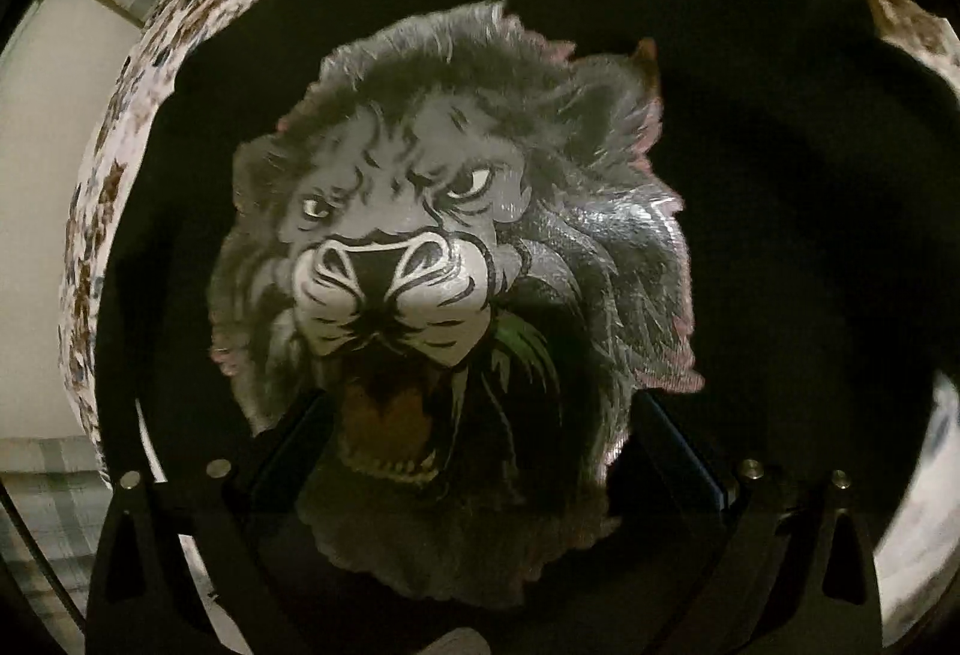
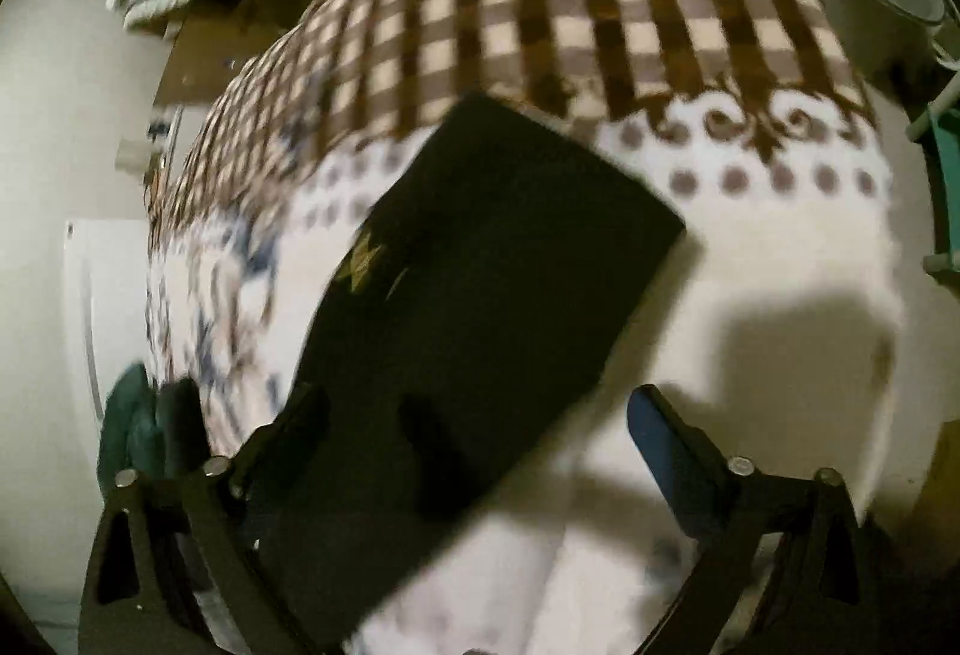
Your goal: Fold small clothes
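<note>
In the left wrist view a black lion-print T-shirt (image 1: 456, 259) fills most of the frame, with the floral bedsheet (image 1: 150, 114) free along the left edge. The left gripper (image 1: 474, 451) points steeply down over the print, jaws wide and holding nothing. In the blurred right wrist view a folded black garment (image 2: 480, 295) lies at centre, with bare white sheet to its right. The right gripper (image 2: 474, 451) tilts down, jaws wide apart and gripping nothing, its left finger over the garment's edge.

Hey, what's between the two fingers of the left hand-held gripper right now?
The black shirt, lying on the bedcover: its lion print fills the gap between the open fingers in the left wrist view.
</note>
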The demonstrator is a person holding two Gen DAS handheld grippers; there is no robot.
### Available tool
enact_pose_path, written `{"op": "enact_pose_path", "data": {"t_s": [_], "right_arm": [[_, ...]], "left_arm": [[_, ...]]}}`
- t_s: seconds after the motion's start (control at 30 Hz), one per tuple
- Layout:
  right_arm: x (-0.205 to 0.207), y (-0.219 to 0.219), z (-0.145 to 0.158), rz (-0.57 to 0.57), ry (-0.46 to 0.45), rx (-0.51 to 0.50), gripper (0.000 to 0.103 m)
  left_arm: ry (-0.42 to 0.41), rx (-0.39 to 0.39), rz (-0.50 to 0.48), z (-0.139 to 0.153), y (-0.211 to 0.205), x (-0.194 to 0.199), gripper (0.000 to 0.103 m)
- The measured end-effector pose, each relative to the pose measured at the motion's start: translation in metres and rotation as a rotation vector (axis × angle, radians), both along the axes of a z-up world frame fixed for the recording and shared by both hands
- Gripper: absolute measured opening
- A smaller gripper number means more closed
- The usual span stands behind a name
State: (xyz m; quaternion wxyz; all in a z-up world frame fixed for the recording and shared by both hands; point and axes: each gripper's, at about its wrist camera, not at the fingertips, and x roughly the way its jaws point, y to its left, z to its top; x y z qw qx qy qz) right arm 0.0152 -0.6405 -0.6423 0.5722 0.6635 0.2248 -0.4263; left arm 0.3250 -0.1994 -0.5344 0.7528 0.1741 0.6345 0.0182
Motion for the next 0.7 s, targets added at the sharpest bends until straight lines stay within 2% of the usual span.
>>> {"op": "enact_pose_path", "data": {"t_s": [0.13,0.2,0.27,0.4,0.53,0.6,0.7], "right_arm": [[0.000,-0.017,-0.012,-0.052,0.000,-0.049,0.067],[0.000,-0.023,-0.008,-0.067,0.039,-0.077,0.028],[-0.004,-0.033,0.003,-0.081,0.050,-0.086,0.016],[0.011,-0.044,0.053,-0.014,0.066,-0.168,0.013],[0.052,-0.051,0.123,0.108,0.052,-0.283,0.013],[0.090,-0.038,0.168,0.217,0.033,-0.348,0.013],[0.160,-0.003,0.218,0.408,0.007,-0.427,0.013]], "left_arm": [[-0.035,-0.021,0.026,-0.007,-0.001,0.000,0.103],[-0.050,-0.043,0.036,-0.007,0.000,-0.002,0.103],[-0.055,-0.065,0.038,-0.008,0.000,-0.002,0.103],[-0.015,-0.098,0.044,-0.007,0.001,0.003,0.103],[0.013,-0.142,0.088,0.002,0.011,0.008,0.103],[0.008,-0.163,0.116,0.009,0.020,0.008,0.103],[-0.012,-0.173,0.167,0.022,0.043,0.008,0.103]]}}
